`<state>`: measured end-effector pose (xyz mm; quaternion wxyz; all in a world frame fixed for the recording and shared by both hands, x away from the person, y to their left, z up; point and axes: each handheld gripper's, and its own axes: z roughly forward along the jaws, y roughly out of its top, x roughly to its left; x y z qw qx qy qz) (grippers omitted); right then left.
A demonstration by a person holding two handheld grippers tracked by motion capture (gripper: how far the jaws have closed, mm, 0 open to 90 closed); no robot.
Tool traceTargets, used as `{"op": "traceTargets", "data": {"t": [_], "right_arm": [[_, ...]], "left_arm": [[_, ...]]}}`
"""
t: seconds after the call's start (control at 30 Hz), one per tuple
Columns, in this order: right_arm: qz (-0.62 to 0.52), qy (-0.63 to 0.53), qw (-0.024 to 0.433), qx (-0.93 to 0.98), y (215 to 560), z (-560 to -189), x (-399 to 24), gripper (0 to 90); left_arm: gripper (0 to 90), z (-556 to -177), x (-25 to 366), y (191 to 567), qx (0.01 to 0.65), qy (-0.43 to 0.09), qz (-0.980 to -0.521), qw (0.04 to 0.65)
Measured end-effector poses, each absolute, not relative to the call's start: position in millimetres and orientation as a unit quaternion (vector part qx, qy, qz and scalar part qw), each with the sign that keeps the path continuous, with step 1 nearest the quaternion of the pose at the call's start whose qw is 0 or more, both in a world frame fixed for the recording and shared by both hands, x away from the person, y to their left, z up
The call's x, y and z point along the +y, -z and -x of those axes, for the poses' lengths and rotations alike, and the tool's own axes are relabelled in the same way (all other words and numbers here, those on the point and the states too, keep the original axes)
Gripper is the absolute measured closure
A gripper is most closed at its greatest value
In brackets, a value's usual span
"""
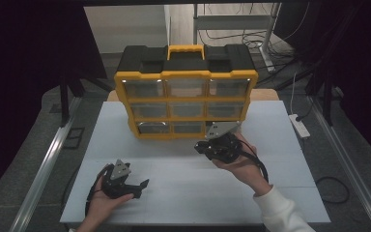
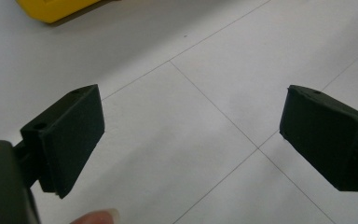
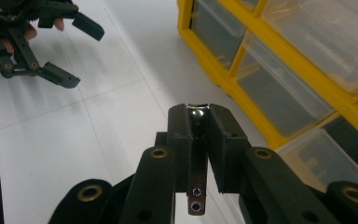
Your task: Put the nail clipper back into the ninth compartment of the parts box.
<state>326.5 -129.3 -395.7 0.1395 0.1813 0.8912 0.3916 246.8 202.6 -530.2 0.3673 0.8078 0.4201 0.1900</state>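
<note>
R gripper [image 3: 198, 116] is clamped on a small shiny metal part [image 3: 196, 154], prob a bolt or threaded pin, standing upright between the pads, lower centre of the right gripper view. Step looks like carrying it by the yellow drawer organizer [image 1: 186, 96]; the bottom-right drawer [image 3: 324, 161] seems pulled out. Next move likely calls for lining up over a drawer, then letting go. L gripper [image 1: 142, 186], lower left of the high view, jaws wide apart, nothing between, idle over the white table [image 1: 183, 193]
</note>
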Motion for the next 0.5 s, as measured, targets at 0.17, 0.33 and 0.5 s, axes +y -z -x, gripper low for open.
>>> {"op": "traceTargets", "data": {"t": [0.17,0.33,0.5], "right_arm": [[-0.187,-0.396,0.145,0.887,391.9,-327.2,-133.5,78.9],[-0.192,-0.399,0.149,0.884,390.0,-328.5,-136.9,78.9],[-0.2,-0.403,0.154,0.88,388.0,-330.5,-141.4,78.9]], "left_arm": [[7.2,-246.9,202.6,530.4,0.42,-0.19,-0.808,0.367],[7.3,-246.8,202.6,530.4,0.42,-0.19,-0.808,0.367],[7.3,-246.8,202.4,530.5,0.419,-0.19,-0.808,0.367]]}}
